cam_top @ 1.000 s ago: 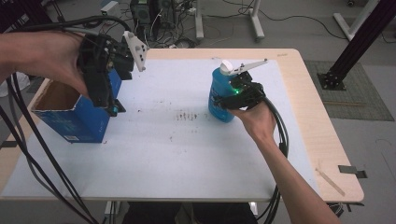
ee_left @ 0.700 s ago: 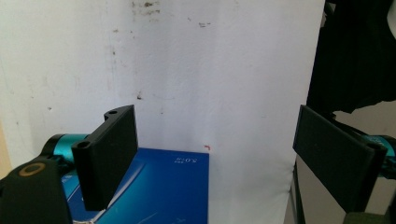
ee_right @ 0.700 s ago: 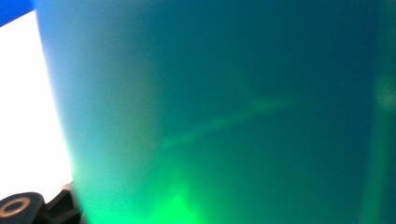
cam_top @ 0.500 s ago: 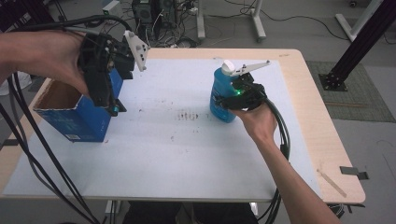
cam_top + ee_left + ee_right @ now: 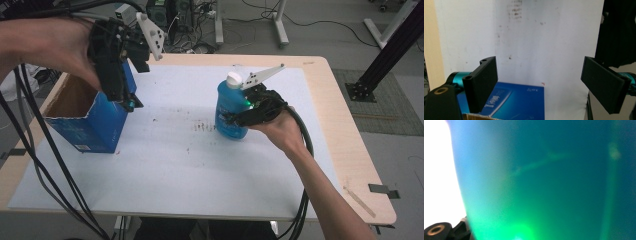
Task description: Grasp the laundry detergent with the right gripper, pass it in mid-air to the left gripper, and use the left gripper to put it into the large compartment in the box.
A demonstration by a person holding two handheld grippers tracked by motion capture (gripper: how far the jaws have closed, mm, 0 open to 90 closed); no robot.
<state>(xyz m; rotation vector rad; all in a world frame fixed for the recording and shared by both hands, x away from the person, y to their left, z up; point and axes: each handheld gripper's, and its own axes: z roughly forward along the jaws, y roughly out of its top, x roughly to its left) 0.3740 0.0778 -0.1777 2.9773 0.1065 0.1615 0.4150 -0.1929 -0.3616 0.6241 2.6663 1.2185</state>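
A blue bottle [image 5: 229, 107] with a white cap stands upright on the white mat, right of the middle. My right gripper [image 5: 234, 120] is shut on its lower body from the right. In the right gripper view the bottle's blue-green wall [image 5: 536, 182] sits right up against the camera. An open blue cardboard box [image 5: 95, 125] stands at the left. My left gripper [image 5: 129, 102] hangs open, pointing down over the box's right wall. In the left gripper view nothing lies between its wide-apart jaws, with its midpoint [image 5: 539, 85] above the box's blue side [image 5: 521, 100].
The white mat [image 5: 175, 170] covers most of the wooden table [image 5: 345, 150] and has small dark stains near its middle. Black cables trail off the left and the front edges. Desk legs, cables and a black frame stand on the floor beyond.
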